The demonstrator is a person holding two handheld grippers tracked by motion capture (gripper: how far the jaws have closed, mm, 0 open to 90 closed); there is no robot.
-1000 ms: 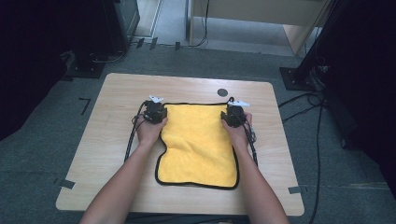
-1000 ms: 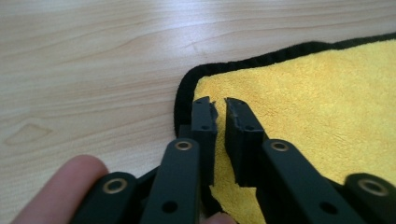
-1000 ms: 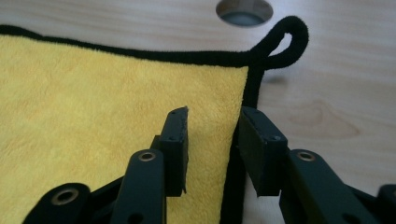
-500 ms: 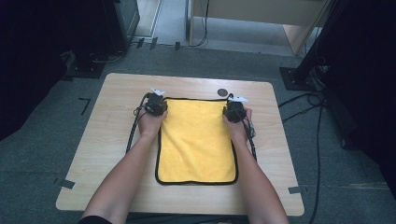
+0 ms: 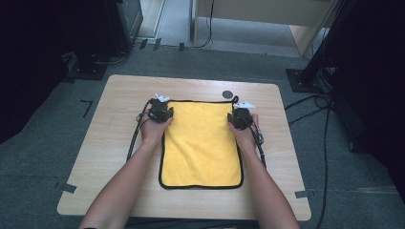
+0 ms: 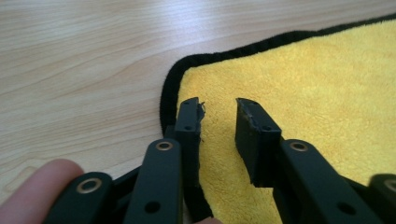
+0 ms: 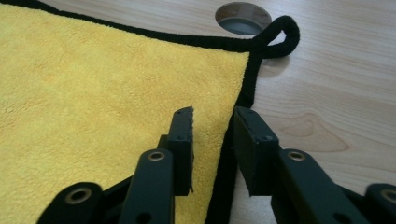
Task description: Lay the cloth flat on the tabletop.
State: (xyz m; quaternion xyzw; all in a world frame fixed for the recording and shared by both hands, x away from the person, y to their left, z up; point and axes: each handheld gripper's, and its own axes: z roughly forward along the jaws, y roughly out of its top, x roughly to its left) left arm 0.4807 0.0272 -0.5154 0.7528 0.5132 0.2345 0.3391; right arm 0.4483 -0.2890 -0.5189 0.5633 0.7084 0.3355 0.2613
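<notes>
A yellow towel point(image 5: 200, 143) with a black hem lies flat on the wooden table point(image 5: 110, 143). My left gripper point(image 5: 160, 110) rests at its far left corner. Its jaws point(image 6: 218, 105) have just been opening and stand apart over the yellow pile point(image 6: 303, 84), gripping nothing. My right gripper point(image 5: 240, 116) sits at the far right corner. Its jaws point(image 7: 212, 114) have just been closing a little. They straddle the black hem of the towel point(image 7: 93, 84) with a gap on both sides. The hem's hanging loop point(image 7: 285, 35) lies just beyond.
A round hole point(image 5: 227, 94) in the tabletop sits just past the towel's far edge, next to the loop. Black cables point(image 5: 136, 138) trail from both grippers along the forearms. Dark stands and floor cables surround the table.
The towel's left edge, slanted a second ago, now lies straight, and the cloth looks flat and squared. Both hands have stayed at the far corners.
</notes>
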